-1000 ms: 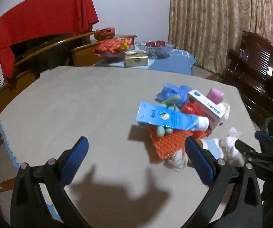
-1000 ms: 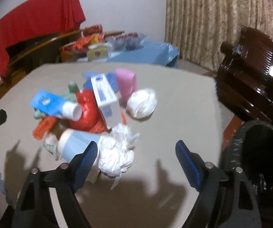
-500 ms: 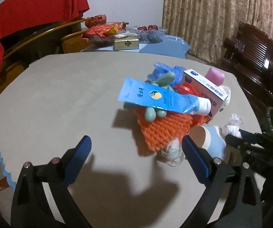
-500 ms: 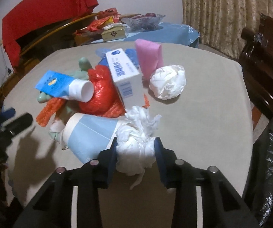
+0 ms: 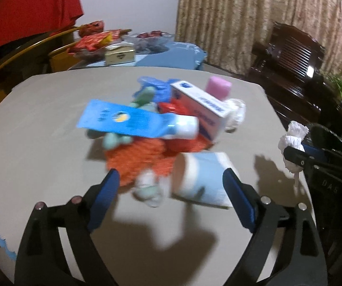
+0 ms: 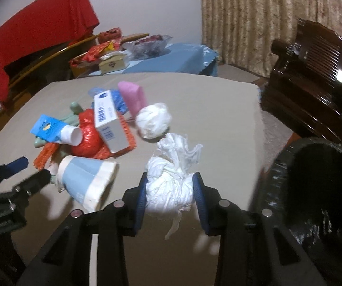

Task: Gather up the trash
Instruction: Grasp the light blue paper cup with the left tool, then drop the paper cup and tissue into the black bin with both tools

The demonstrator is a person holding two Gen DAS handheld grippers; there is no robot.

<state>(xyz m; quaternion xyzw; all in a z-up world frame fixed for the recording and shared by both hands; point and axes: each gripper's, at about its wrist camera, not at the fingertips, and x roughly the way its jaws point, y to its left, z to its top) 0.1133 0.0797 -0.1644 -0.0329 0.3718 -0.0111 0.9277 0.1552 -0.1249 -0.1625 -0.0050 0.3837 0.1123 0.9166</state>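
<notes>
Print on the white carton [image 6: 107,121] blurs, perhaps Chinese; right fingers [image 6: 140,197] pinch crumpled tissue [image 6: 171,181], left fingers [image 5: 104,190] spread.

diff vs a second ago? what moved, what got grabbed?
Right tongs closed on the crumpled white tissue wad and carried it away from the pile, toward the black bin. Left tongs came in closer, jaws narrowed slightly but open, now framing the blue-and-white paper cup, nothing gripped. The rest of the pile, including the blue tube, stayed put.
</notes>
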